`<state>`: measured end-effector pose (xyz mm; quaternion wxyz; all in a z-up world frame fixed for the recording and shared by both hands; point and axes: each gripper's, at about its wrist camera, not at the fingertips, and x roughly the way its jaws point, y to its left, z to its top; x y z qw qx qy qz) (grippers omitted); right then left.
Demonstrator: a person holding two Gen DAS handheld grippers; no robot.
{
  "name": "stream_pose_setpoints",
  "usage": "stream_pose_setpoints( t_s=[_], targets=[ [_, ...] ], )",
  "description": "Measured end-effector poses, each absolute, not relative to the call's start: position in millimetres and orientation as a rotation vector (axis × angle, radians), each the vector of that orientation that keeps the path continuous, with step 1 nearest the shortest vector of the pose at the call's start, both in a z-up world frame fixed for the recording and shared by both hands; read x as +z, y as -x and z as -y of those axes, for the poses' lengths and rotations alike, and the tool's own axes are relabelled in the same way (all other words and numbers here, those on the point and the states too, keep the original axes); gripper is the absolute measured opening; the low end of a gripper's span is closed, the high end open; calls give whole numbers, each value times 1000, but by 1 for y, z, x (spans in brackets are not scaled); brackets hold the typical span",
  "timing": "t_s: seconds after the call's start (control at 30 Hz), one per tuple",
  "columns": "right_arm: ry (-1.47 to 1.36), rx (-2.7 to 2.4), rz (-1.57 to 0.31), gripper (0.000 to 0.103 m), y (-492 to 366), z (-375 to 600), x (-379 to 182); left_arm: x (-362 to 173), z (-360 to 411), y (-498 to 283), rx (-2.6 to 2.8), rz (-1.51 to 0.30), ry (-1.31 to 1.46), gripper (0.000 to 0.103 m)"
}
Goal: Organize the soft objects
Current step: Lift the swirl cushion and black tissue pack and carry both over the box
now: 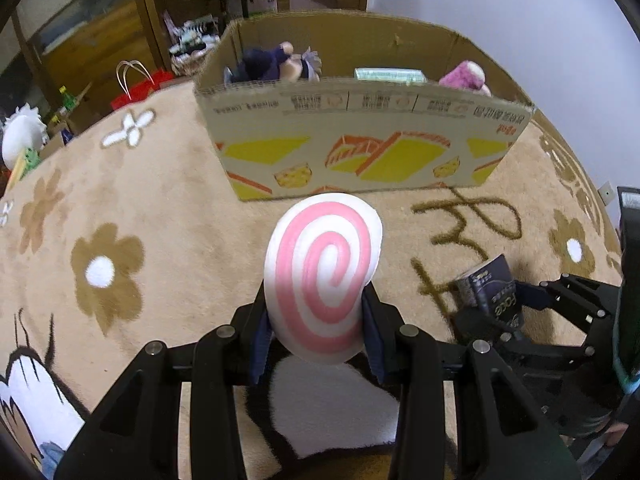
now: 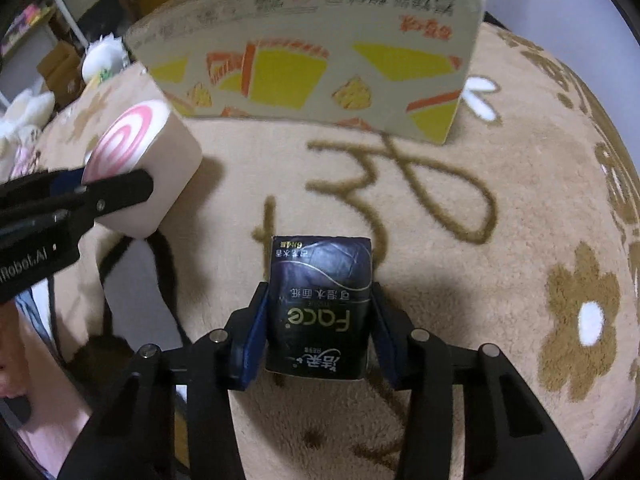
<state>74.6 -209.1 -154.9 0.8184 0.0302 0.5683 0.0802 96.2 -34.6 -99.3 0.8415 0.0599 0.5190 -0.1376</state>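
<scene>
My left gripper (image 1: 316, 320) is shut on a white cushion with a pink spiral (image 1: 324, 276) and holds it above the rug. The cushion also shows in the right wrist view (image 2: 148, 168), at the left with the left gripper (image 2: 112, 188). My right gripper (image 2: 320, 312) is shut on a dark blue tissue pack (image 2: 320, 308); the pack also shows in the left wrist view (image 1: 490, 290), at the right. An open cardboard box (image 1: 360, 148) stands ahead on the rug, with a dark plush toy (image 1: 268, 62), a green pack (image 1: 390, 75) and a pink plush (image 1: 464, 76) inside.
A beige rug with brown flowers (image 1: 108, 272) covers the floor. Beyond its left edge are a red bag (image 1: 140, 86), white plush toys (image 1: 20, 136) and wooden shelving (image 1: 100, 40). A white wall (image 1: 520, 8) stands behind the box (image 2: 320, 60).
</scene>
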Motion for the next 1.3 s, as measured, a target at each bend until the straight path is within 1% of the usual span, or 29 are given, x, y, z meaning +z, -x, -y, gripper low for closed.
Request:
stream_pose_setpoints(
  t_s=[0.13, 0.37, 0.73, 1.07, 1.2, 1.3],
  targets=[
    [-106, 163, -1123, 49, -73, 216, -138, -85, 34, -89, -302, -1022, -128, 38],
    [-149, 154, -908, 49, -68, 225, -91, -55, 34, -75, -275, -868, -140, 38],
    [-165, 136, -739, 49, -67, 243, -51, -15, 26, -63, -260, -629, -139, 38],
    [-141, 113, -630, 49, -76, 247, -24, -4, 20, -79, -248, -541, -141, 38],
    [-141, 112, -608, 49, -83, 247, -20, 1, 14, -87, -243, -545, -100, 38],
    [-135, 105, -590, 49, -87, 245, -18, 3, 14, -90, -239, -547, -123, 38]
  ],
)
